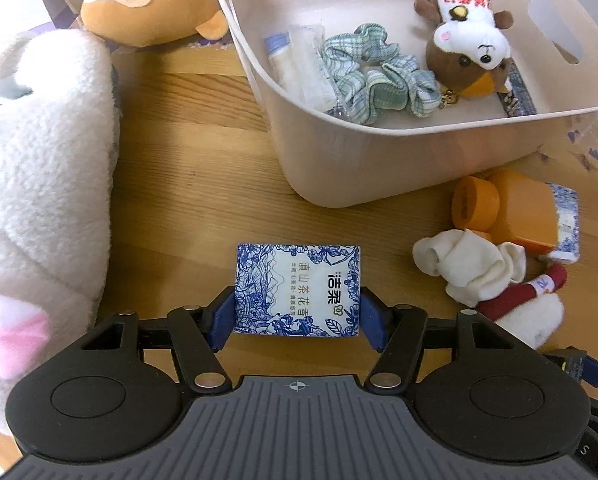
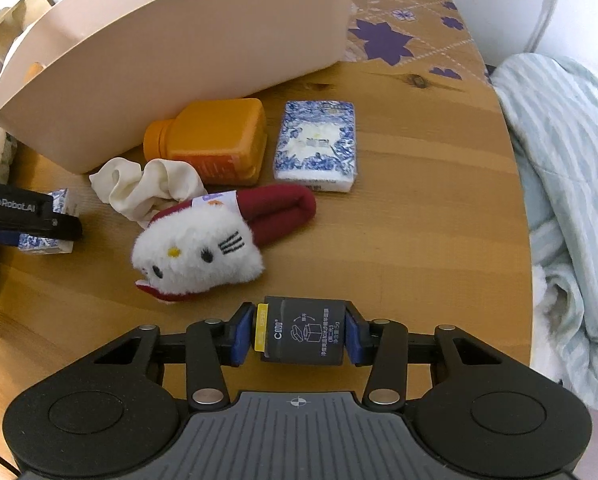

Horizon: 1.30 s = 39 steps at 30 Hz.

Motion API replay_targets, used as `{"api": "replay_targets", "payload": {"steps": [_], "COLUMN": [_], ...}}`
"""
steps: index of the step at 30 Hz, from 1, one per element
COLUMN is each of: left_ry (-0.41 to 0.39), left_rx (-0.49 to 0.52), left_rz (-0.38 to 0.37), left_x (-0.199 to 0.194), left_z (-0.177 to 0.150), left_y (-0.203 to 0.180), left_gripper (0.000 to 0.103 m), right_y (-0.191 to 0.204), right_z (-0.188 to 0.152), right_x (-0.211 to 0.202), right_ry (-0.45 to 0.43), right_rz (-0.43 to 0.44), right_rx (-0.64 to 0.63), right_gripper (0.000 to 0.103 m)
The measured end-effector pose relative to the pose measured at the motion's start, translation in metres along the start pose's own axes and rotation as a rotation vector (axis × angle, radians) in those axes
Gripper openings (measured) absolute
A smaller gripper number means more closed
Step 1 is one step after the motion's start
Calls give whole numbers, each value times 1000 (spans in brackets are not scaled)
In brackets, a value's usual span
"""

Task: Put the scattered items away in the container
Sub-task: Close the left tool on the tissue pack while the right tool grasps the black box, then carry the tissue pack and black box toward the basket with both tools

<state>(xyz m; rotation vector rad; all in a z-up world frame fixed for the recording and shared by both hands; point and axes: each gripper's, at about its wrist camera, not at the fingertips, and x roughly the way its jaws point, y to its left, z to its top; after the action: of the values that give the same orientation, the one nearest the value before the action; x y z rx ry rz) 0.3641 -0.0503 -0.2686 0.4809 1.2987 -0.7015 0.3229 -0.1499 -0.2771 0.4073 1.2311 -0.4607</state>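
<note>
My left gripper [image 1: 297,318] is shut on a blue-and-white tissue pack [image 1: 297,290] low over the wooden table, in front of the cream bin [image 1: 379,160]. The bin holds a plaid scrunchie [image 1: 375,80], a brown plush toy [image 1: 471,36] and a small bottle [image 1: 279,56]. My right gripper [image 2: 299,334] is shut on a dark grey small box [image 2: 305,332] above the table. Before it lie a white cat plush sock [image 2: 203,248], a cream cloth [image 2: 139,184], an orange bottle [image 2: 215,140] and a second tissue pack [image 2: 317,146]. The left gripper with its pack also shows in the right wrist view [image 2: 39,220].
A large white plush [image 1: 39,184] lies left of my left gripper and an orange plush [image 1: 147,0] behind it. The table's curved right edge [image 2: 519,200] borders a pale striped blanket [image 2: 567,200]. The bin [image 2: 179,60] stands behind the scattered items.
</note>
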Motion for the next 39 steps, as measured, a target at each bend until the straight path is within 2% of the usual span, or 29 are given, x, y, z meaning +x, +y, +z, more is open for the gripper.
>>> {"api": "replay_targets", "payload": {"steps": [10,11,19,30,39], "left_ry": [-17,-24,-127,-212,-278], "left_rx": [-12,-16,0,-33,-84], "left_rz": [-44,-54,-73,-112,-105], "left_x": [-39,-29,-79,-128,-141], "left_z": [-12,-6,-3,20,64], "left_y": [1,8,7,6,13], "left_gripper": [64,64,64,64,64], "right_y": [-1,-2,-1,4,12], "right_z": [1,2,17,59,103], "right_x": [-44,-49,-94,-147,-160], "right_ry": [-63,-71,-134,-277,-360], "right_rz": [9,13,37,-10,-50], "right_rx": [70,69,121,97,66], "right_gripper": [42,42,42,42,42]}}
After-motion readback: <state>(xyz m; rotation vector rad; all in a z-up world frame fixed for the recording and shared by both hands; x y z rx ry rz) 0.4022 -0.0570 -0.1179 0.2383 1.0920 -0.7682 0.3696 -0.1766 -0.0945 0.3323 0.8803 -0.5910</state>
